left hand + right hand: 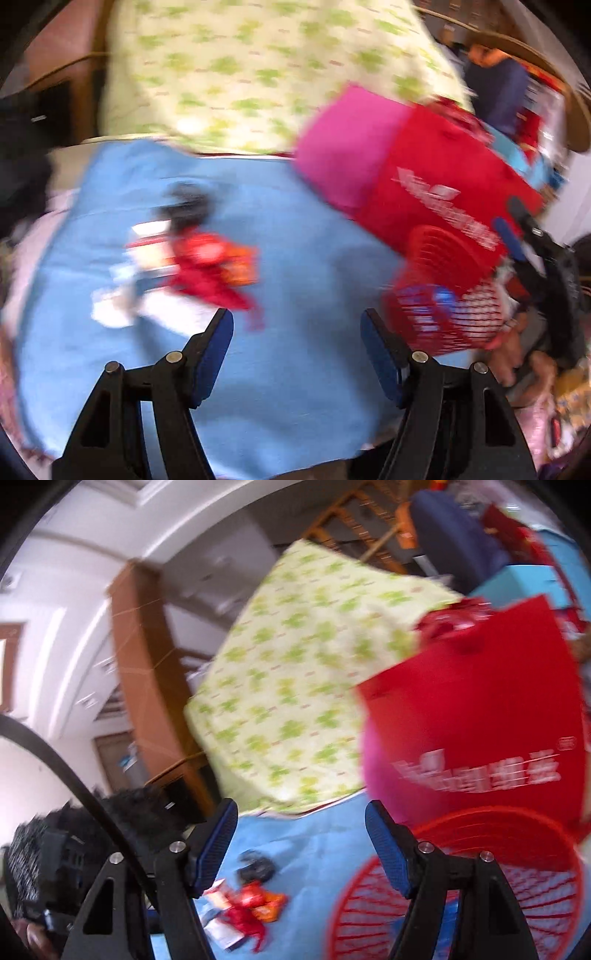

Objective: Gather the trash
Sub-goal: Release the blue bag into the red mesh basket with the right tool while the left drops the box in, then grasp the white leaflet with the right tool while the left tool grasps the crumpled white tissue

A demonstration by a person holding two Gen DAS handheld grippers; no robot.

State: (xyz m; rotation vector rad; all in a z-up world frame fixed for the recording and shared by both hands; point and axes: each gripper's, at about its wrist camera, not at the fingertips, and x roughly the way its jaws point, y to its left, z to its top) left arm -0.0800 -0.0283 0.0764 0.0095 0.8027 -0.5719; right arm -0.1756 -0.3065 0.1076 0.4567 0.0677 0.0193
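Note:
A small pile of trash (199, 266) lies on the blue cloth (295, 387): red and orange wrappers, white paper scraps and a dark lump. My left gripper (297, 317) hovers open just short of the pile, with nothing between its fingers. A red slatted basket (443, 317) stands to the right, and my right gripper (515, 225) reaches over its far side. In the right wrist view, my right gripper (301, 808) is open and empty. There the trash pile (247, 904) lies low between its fingers, and the basket (498, 893) sits under its right finger. Both views are blurred.
A red bag with white lettering (480, 720) and a pink side (340, 147) stands behind the basket. A pale bundle with green print (295, 683) rises at the back of the cloth. Wooden furniture (136, 664) and boxes crowd the background. A hand (517, 354) shows by the basket.

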